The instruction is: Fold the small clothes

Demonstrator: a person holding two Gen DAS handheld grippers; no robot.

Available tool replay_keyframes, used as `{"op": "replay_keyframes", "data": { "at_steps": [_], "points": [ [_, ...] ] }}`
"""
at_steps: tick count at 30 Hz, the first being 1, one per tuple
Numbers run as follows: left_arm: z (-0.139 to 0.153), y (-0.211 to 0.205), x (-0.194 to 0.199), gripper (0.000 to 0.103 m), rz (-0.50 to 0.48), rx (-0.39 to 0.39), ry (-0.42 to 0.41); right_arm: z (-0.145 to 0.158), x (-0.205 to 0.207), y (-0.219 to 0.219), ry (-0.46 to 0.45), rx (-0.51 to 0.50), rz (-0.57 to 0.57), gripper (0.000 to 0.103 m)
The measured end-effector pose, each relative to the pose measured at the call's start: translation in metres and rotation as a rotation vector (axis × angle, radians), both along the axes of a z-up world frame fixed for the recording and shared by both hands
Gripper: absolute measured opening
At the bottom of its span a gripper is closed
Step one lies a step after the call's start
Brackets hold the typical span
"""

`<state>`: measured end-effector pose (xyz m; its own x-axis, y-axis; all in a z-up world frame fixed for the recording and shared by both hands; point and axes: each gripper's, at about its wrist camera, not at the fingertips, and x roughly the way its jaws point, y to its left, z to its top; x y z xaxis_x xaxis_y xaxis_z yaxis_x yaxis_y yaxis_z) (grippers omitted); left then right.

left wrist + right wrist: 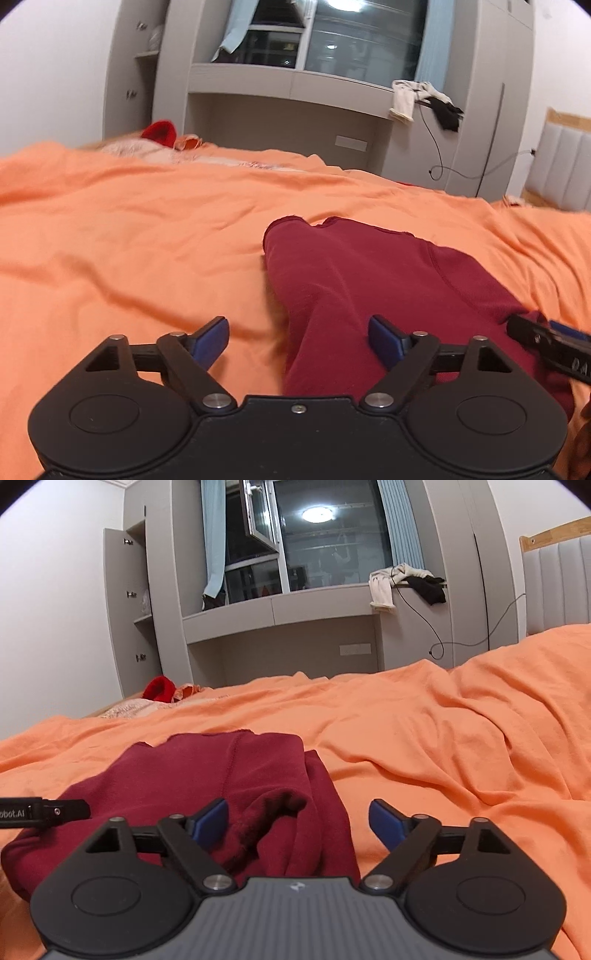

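Maroon garment (369,280), soft fleecy knit, lies bunched lower centre on wrinkled orange sheet (129,229); left gripper (298,338) and right gripper (297,819) both spread wide, gripping nothing.

maroon garment (369,280), orange sheet (129,240) (rumpled)

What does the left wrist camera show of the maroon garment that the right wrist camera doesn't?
Left wrist only: the garment's left folded edge, running forward between the open left gripper jaws.
Right wrist only: its right edge with a turned-up flap, and a wooden headboard.
Both: the orange sheet, a red item at the bed's far edge, clothes on the window ledge, and both grippers open, the right gripper gripping nothing.
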<state>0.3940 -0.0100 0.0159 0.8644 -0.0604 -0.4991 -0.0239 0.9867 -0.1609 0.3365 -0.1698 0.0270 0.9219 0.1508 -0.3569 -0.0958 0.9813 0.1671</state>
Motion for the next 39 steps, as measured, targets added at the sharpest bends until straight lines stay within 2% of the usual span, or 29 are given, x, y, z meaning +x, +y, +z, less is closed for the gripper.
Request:
{"op": "replay_keyframes", "data": {
  "at_steps": [4,7,12,21,26,32,39],
  "points": [
    [0.003,-0.001,-0.009,0.102,0.035,-0.001,-0.021,0.006,-0.013,0.0,-0.056,-0.008,0.016,0.099],
    [0.008,-0.006,-0.018,0.102,0.038,0.017,-0.051,0.011,-0.023,0.0,-0.099,-0.019,0.031,0.102],
    [0.014,-0.015,-0.041,0.102,0.028,0.042,-0.103,0.019,-0.042,-0.001,-0.153,-0.039,0.039,0.103],
    [0.025,-0.032,-0.113,0.102,0.016,0.167,-0.318,0.033,-0.097,-0.007,-0.262,-0.018,0.015,0.103],
    [0.02,-0.034,-0.156,0.102,0.002,0.2,-0.378,0.033,-0.137,-0.011,-0.3,-0.003,-0.008,0.103],
    [0.014,-0.036,-0.195,0.102,-0.017,0.222,-0.396,0.028,-0.176,-0.01,-0.323,-0.015,-0.015,0.103],
    [0.006,-0.027,-0.22,0.102,-0.006,0.186,-0.357,0.022,-0.21,-0.009,-0.325,-0.023,-0.029,0.103]
  ]
}}
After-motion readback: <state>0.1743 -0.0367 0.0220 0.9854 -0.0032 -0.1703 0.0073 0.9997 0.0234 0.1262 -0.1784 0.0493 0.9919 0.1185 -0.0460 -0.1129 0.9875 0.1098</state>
